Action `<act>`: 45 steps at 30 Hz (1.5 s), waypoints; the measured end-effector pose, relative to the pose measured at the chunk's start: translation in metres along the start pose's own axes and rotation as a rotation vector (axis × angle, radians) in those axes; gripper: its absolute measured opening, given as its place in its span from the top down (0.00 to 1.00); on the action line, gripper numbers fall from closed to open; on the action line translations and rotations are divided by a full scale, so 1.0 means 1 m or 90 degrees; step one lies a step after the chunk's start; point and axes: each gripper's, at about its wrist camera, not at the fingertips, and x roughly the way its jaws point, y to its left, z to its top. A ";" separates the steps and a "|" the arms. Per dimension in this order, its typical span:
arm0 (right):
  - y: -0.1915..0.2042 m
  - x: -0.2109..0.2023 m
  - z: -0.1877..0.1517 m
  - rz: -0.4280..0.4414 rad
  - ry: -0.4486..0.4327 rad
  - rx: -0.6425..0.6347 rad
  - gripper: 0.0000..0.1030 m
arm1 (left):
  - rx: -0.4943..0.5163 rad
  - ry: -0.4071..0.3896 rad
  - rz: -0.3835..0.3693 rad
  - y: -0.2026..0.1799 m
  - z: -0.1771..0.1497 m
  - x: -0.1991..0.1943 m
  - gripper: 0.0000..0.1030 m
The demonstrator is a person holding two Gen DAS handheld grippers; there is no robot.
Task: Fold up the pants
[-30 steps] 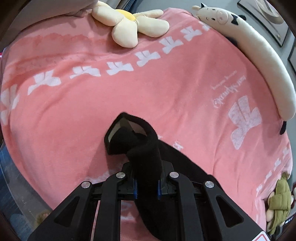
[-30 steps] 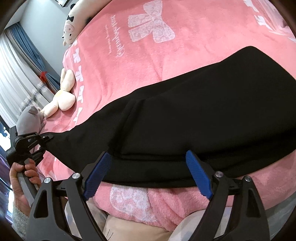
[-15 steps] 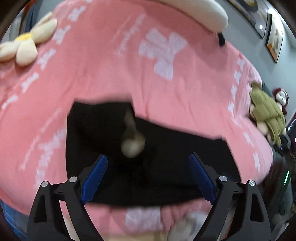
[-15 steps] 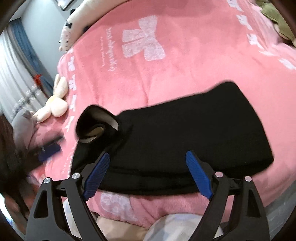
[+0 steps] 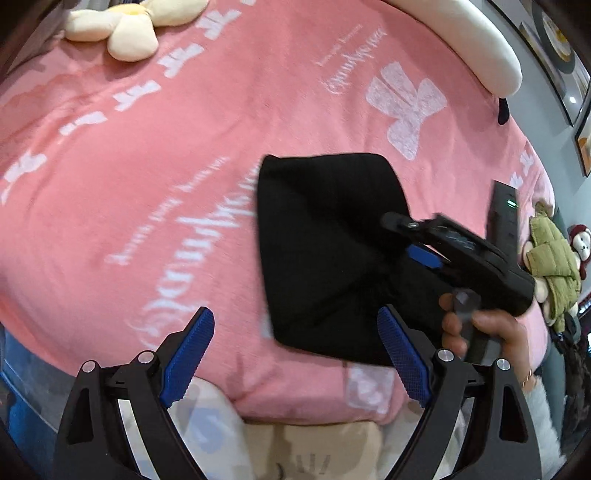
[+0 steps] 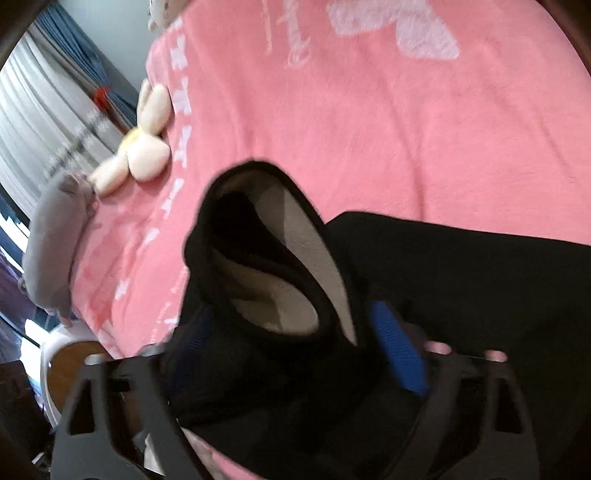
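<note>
- Left gripper (image 5: 295,354) nearest the lens, jaws spread wide and pinching nothing, hovering over the near edge of the blanket (image 5: 147,184).
- Just beyond its right pad (image 5: 402,354), black pants (image 5: 325,251) folded into a compact bundle on the pink blanket, offset right of the gap between the jaws.
- On the bundle's right side, right gripper (image 5: 424,254) in a hand (image 5: 491,332), one blue pad against the cloth.
- From the right wrist view, right gripper (image 6: 295,343) with jaws partly apart, a hem of the pants (image 6: 273,266) bunched between them, pale lining showing; firm pinch or loose drape, cannot tell.
- Farther back, flower plush (image 5: 125,26) and long white pillow (image 5: 472,40) along the blanket's far edge.
- At far right, green plush (image 5: 554,262).
</note>
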 end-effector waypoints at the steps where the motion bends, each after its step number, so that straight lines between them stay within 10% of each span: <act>1: 0.003 0.007 0.002 -0.015 0.011 -0.011 0.77 | 0.001 -0.002 0.004 0.003 0.000 -0.001 0.15; 2: 0.010 0.013 0.004 -0.027 0.019 -0.028 0.92 | -0.002 -0.004 0.006 0.008 -0.001 -0.002 0.15; 10: 0.089 -0.095 0.023 0.143 -0.109 -0.060 0.92 | -0.047 -0.009 -0.011 0.034 0.002 -0.005 0.15; 14: 0.046 -0.121 -0.002 0.015 -0.150 -0.025 0.90 | -0.059 -0.010 -0.012 0.039 0.002 -0.005 0.15; 17: -0.019 -0.072 -0.034 -0.110 -0.037 0.027 0.86 | -0.065 -0.002 -0.019 0.037 -0.001 0.000 0.15; 20: -0.051 -0.064 -0.062 -0.095 -0.019 0.094 0.70 | -0.060 0.012 -0.026 0.030 -0.003 0.005 0.15; 22: -0.053 -0.075 -0.067 -0.062 -0.056 0.118 0.28 | -0.043 0.013 -0.021 0.025 -0.004 0.005 0.15; 24: -0.053 -0.077 -0.063 -0.069 -0.075 0.111 0.27 | -0.024 0.012 -0.012 0.018 -0.003 0.007 0.15; 31: -0.049 -0.026 -0.060 0.029 -0.010 0.106 0.71 | -0.018 0.030 -0.016 0.000 -0.005 0.019 0.15; 37: 0.012 -0.124 -0.033 0.076 -0.170 -0.001 0.82 | 0.001 0.018 -0.017 -0.013 0.001 0.013 0.15; 41: 0.006 -0.195 -0.049 -0.022 -0.246 -0.043 0.82 | 0.010 0.022 -0.038 -0.024 0.003 0.017 0.15; 45: -0.052 -0.182 -0.077 -0.216 -0.190 0.001 0.82 | 0.034 0.042 -0.053 -0.045 -0.001 0.031 0.15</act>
